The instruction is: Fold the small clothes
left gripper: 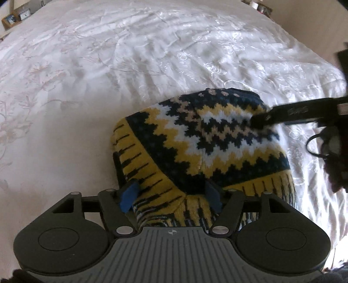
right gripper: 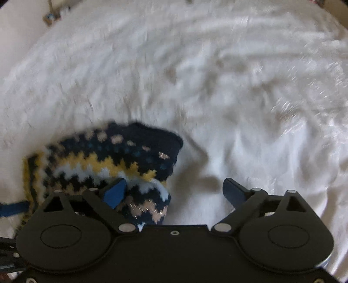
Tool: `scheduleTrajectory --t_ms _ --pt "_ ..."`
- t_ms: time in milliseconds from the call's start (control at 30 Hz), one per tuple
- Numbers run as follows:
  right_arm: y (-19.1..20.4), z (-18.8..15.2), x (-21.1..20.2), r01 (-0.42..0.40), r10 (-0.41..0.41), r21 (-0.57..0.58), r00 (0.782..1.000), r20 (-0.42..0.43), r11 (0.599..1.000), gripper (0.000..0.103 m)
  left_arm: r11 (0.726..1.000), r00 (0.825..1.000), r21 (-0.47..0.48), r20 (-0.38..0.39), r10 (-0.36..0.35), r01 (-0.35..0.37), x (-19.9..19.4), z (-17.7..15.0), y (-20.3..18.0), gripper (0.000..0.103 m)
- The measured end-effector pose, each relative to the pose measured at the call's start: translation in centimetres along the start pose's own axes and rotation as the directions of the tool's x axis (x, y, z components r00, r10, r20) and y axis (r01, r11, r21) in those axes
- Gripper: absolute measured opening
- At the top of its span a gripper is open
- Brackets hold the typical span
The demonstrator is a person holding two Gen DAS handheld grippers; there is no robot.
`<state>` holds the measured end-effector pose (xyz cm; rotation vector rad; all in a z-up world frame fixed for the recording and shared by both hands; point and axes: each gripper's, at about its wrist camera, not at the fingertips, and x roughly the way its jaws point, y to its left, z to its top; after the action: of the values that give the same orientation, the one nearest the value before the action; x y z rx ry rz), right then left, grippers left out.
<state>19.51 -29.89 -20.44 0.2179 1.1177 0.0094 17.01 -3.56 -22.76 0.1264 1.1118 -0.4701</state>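
Observation:
A small knitted garment (left gripper: 206, 139) in navy, yellow, white and beige zigzags lies folded on the white bedspread (left gripper: 108, 65). My left gripper (left gripper: 171, 193) has its blue-padded jaws apart around the garment's yellow ribbed hem, with the knit bunched between them. In the right wrist view the garment (right gripper: 113, 161) lies at the lower left. My right gripper (right gripper: 176, 191) is open, its left fingertip touching the knit and its right fingertip over bare sheet. The right gripper also shows in the left wrist view (left gripper: 282, 115), resting on the garment's far right edge.
The embroidered white bedspread (right gripper: 239, 87) covers the whole surface around the garment. Small framed objects (left gripper: 15, 19) stand on a shelf beyond the bed's far left corner. The right wrist view is motion-blurred.

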Motion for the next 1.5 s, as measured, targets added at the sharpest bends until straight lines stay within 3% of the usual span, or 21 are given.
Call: scheduleTrajectory --t_ms 133,300,367,433,533,700,967,1033,1133,1233,1500 --pt "0.6 -2.0 -4.1 -0.015 0.013 0.026 0.995 0.101 1.000 0.094 1.000 1.000 0.015 0.011 -0.028 0.028 -0.1 -0.2 0.2 0.069" --pt "2.4 -6.0 -3.2 0.057 -0.057 -0.017 0.998 0.017 0.998 0.095 0.998 0.999 0.053 0.027 -0.043 0.041 0.0 -0.7 0.0 0.076" --pt "2.2 -7.0 -2.6 0.073 -0.073 0.034 0.997 0.012 0.997 0.096 0.997 0.998 0.065 0.023 -0.052 0.050 0.2 -0.6 -0.1 0.082" --pt "2.2 -7.1 -2.9 0.073 -0.076 0.088 0.997 0.023 0.993 0.096 0.996 0.998 0.071 0.018 -0.061 0.060 0.2 -0.5 -0.2 0.086" --pt "2.8 -6.7 -4.5 0.088 -0.094 0.072 0.992 0.081 0.994 0.096 0.996 0.997 0.060 0.012 -0.073 0.072 -0.4 -0.1 -0.2 0.087" --pt "3.1 -6.4 -7.8 0.065 -0.082 0.114 0.984 0.158 0.991 0.099 0.996 0.996 -0.040 0.009 -0.083 0.084 -2.6 0.3 0.4 0.087" --pt "4.2 -8.0 -11.9 0.037 -0.054 0.086 0.976 0.213 0.996 0.102 0.997 1.000 -0.068 0.022 -0.018 0.020 -6.6 -0.5 -0.5 0.083" --pt "4.4 -8.7 -13.0 0.020 -0.037 0.081 0.975 0.221 0.996 0.102 0.997 1.000 -0.073 0.020 -0.003 0.005 -7.7 -1.0 -1.2 0.076" --pt "4.6 -10.0 -14.7 -0.005 -0.013 0.076 0.973 0.230 0.997 0.102 0.992 0.996 -0.086 0.008 0.091 -0.090 -9.4 -2.0 -2.5 0.076" --pt "5.0 -11.4 -16.5 -0.026 0.010 0.062 0.970 0.241 0.998 0.102 0.978 0.981 -0.082 0.009 0.193 -0.192 -11.2 -3.1 -3.7 0.076" --pt "6.6 -14.6 -21.4 -0.045 0.034 0.034 0.955 0.294 0.998 0.102 0.979 0.976 -0.081 0.096 0.194 -0.187 -16.5 -6.2 -6.2 0.075"
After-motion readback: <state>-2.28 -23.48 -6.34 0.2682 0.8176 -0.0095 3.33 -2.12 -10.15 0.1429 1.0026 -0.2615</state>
